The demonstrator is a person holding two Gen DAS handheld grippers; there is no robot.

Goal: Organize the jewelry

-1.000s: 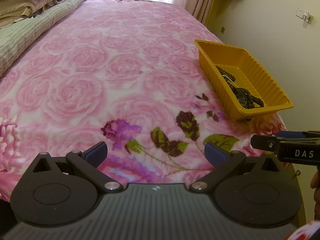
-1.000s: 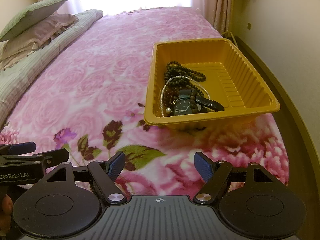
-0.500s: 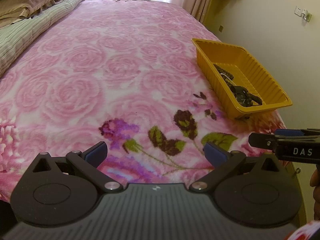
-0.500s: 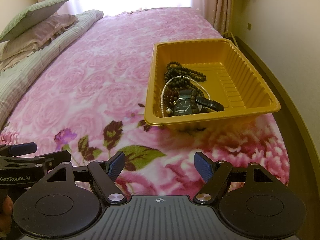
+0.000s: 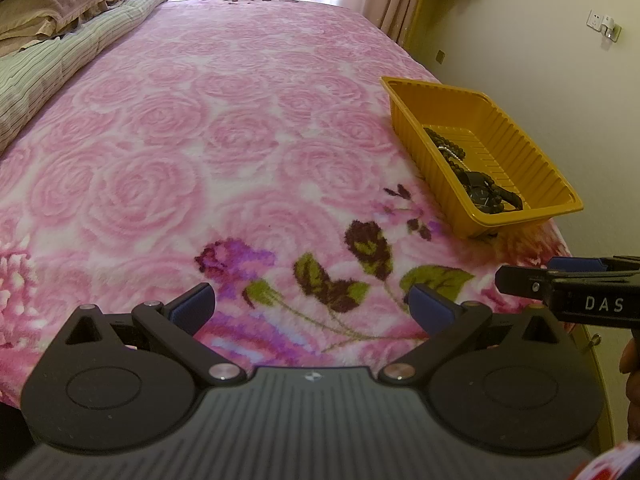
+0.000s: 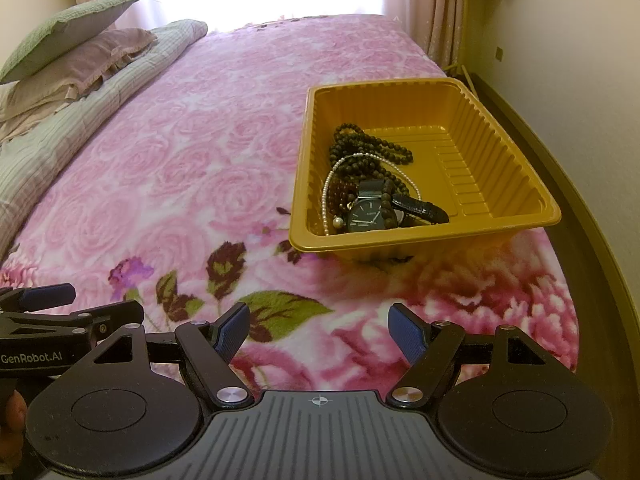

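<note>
Jewelry tangled in near-left corner of yellow tray (image 6: 516, 216), right of centre in right wrist view, on the bed (image 6: 192, 168): wristwatch (image 6: 366, 218), pearl strand (image 6: 329, 196), dark bead necklaces (image 6: 360, 152). Light, limp, snag-prone; the stiff watch strap (image 6: 420, 210) looks the best hold. Right hand-held gripper (image 6: 319, 338) and left hand-held gripper (image 5: 310, 306) both released, empty, well short of tray.

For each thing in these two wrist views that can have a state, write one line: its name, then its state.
left gripper: open, empty, above the blanket.
right gripper: open, empty, short of the tray.
yellow tray: upright on the blanket, partly filled.
watch: lying face up in the tray's near corner.
dark bead strands: piled, tangled.
pearl strand: looped over the beads.
pillows: stacked.
</note>
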